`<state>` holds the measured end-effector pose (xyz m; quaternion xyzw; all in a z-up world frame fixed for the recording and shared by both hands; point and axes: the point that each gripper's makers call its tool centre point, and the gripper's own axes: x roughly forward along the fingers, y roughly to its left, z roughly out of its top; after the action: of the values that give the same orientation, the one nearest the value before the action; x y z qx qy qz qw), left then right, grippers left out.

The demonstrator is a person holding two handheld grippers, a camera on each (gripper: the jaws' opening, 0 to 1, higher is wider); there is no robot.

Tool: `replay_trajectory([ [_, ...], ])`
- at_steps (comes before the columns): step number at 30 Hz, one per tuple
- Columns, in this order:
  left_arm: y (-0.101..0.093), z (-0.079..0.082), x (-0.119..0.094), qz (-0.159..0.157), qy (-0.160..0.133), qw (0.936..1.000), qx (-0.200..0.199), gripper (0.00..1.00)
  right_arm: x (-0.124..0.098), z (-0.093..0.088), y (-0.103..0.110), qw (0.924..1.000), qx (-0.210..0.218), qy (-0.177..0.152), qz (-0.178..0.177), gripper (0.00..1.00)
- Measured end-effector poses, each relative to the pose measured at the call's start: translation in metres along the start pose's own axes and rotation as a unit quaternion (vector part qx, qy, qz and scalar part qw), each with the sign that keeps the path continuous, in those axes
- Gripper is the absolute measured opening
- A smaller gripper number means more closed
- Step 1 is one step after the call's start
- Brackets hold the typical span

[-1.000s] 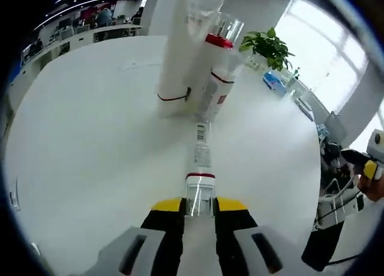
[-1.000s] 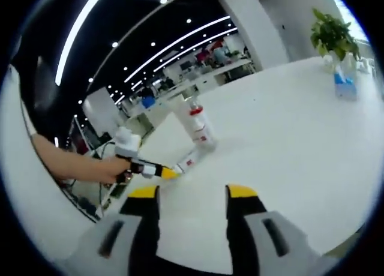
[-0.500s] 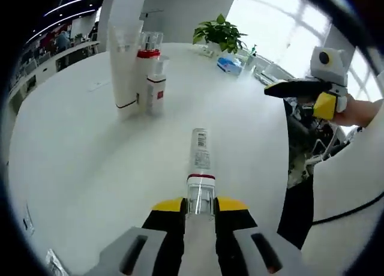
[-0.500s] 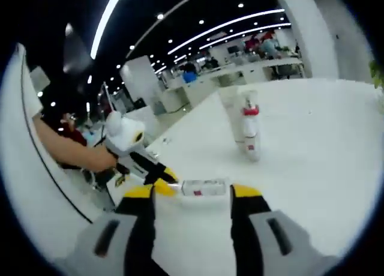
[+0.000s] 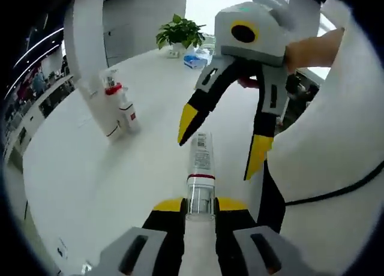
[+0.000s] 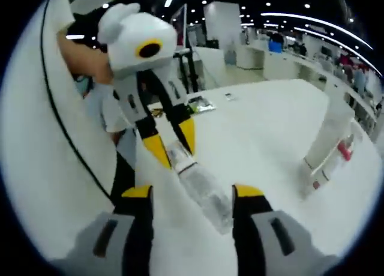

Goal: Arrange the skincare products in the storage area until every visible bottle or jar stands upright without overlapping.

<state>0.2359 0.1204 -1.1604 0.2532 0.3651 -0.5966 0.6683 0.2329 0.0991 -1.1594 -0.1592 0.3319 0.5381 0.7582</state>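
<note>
My left gripper (image 5: pixel 199 205) is clamped on the clear cap end of a slim clear bottle (image 5: pixel 201 162) with a red band, holding it off the white table (image 5: pixel 108 180) so it points away from me. My right gripper (image 5: pixel 222 138) comes in from the far right with its yellow-tipped jaws spread wide, one on each side of the bottle's far end, not touching it. In the right gripper view the same bottle (image 6: pixel 201 189) lies between my own open jaws, and the left gripper (image 6: pixel 170 147) grips its far end. Farther off on the table stand a tall white tube (image 5: pixel 90 66), a red-capped bottle (image 5: pixel 114 105) and a small white bottle (image 5: pixel 129 114), close together. Their contents I cannot make out. A potted plant (image 5: pixel 178 33) sits at the table's far edge.
</note>
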Motion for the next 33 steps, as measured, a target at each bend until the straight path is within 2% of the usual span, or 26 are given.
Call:
replay_trajectory([
  [2,-0.003,0.001,-0.002,-0.002,0.007,0.9999,0.014,0.17,0.008,-0.002,0.004,0.9991,-0.036,0.022,0.012,0.41],
  [4,-0.008,0.003,-0.005,-0.009,0.019,0.9990,0.041,0.17,0.015,-0.004,0.008,0.9973,-0.053,0.041,0.028,0.36],
  [9,-0.014,0.012,-0.011,-0.024,0.021,0.9975,0.064,0.16,0.019,0.001,0.012,0.9961,-0.065,0.041,0.044,0.29],
  [12,-0.014,0.016,-0.013,-0.030,0.027,0.9961,0.079,0.16,0.018,0.000,0.010,0.9950,-0.079,0.043,0.042,0.23],
  [16,-0.012,0.020,-0.011,-0.035,0.023,0.9945,0.096,0.16,0.015,-0.001,0.007,0.9933,-0.105,0.033,0.035,0.21],
  [22,-0.016,0.030,-0.011,-0.051,0.012,0.9914,0.120,0.17,0.005,-0.003,0.007,0.9938,-0.103,0.024,0.033,0.20],
  [24,-0.014,0.035,-0.009,-0.046,-0.001,0.9909,0.127,0.18,0.001,-0.004,0.002,0.9945,-0.101,0.020,0.024,0.20],
  [29,-0.016,0.045,-0.007,-0.055,-0.022,0.9906,0.123,0.19,-0.008,-0.006,-0.001,0.9955,-0.091,0.009,0.025,0.20],
  [33,-0.006,0.048,-0.011,-0.033,-0.029,0.9920,0.118,0.23,-0.017,-0.006,-0.008,0.9972,-0.073,-0.003,0.017,0.20],
])
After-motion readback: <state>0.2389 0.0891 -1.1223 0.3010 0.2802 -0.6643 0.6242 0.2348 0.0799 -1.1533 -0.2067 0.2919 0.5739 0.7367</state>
